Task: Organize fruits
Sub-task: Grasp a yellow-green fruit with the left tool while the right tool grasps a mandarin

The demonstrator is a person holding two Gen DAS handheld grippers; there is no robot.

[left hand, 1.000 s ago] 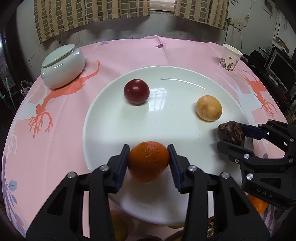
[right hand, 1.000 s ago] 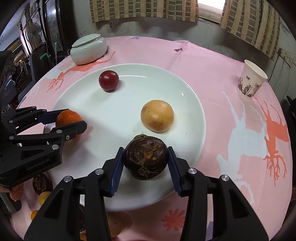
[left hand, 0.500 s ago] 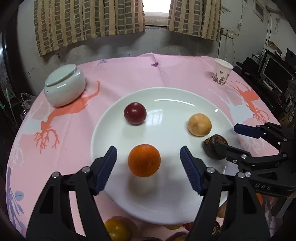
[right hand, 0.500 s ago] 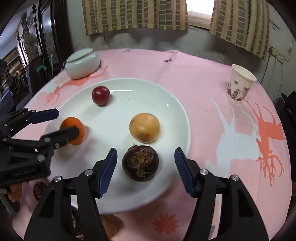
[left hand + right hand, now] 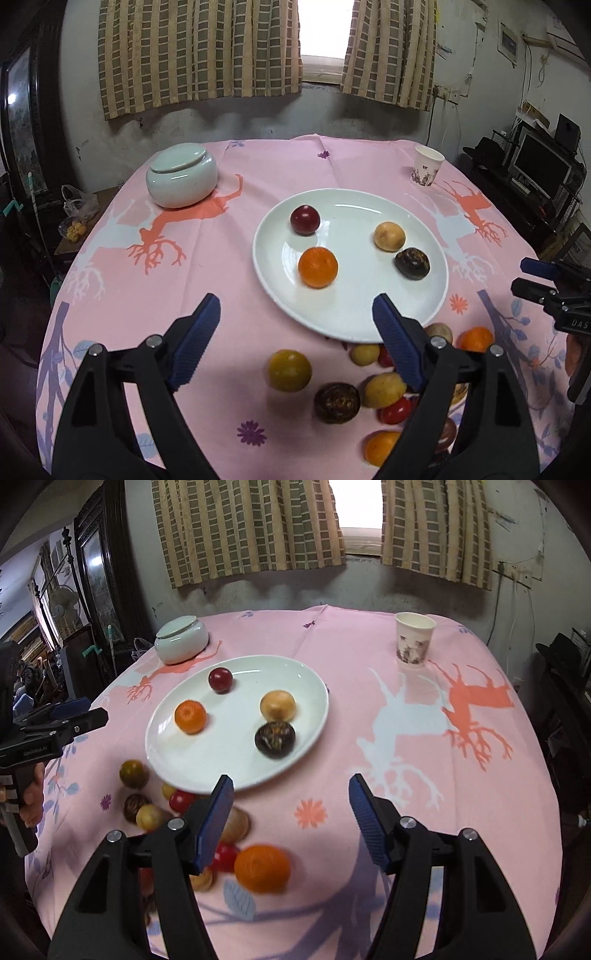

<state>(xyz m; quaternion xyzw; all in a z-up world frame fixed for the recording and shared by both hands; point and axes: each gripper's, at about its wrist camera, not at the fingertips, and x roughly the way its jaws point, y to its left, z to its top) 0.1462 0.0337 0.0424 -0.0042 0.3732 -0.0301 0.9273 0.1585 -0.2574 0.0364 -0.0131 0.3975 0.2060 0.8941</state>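
A white plate (image 5: 354,317) (image 5: 177,760) on the pink tablecloth holds an orange (image 5: 318,267) (image 5: 190,716), a red plum (image 5: 304,220) (image 5: 220,679), a tan fruit (image 5: 389,236) (image 5: 277,705) and a dark brown fruit (image 5: 412,263) (image 5: 275,739). My left gripper (image 5: 295,345) is open and empty, raised over the near side of the table. My right gripper (image 5: 290,821) is open and empty, raised back from the plate. Several loose fruits (image 5: 369,391) (image 5: 177,812) lie on the cloth near the plate's front edge, among them a loose orange (image 5: 262,868).
A pale green lidded jar (image 5: 181,180) (image 5: 181,638) stands at the back left. A paper cup (image 5: 427,170) (image 5: 413,645) stands at the back right. The round table's edge drops off on all sides; furniture stands around it.
Both grippers opened, let go of the orange and the dark brown fruit on the plate, then drew back and up. The loose fruits in front came into view.
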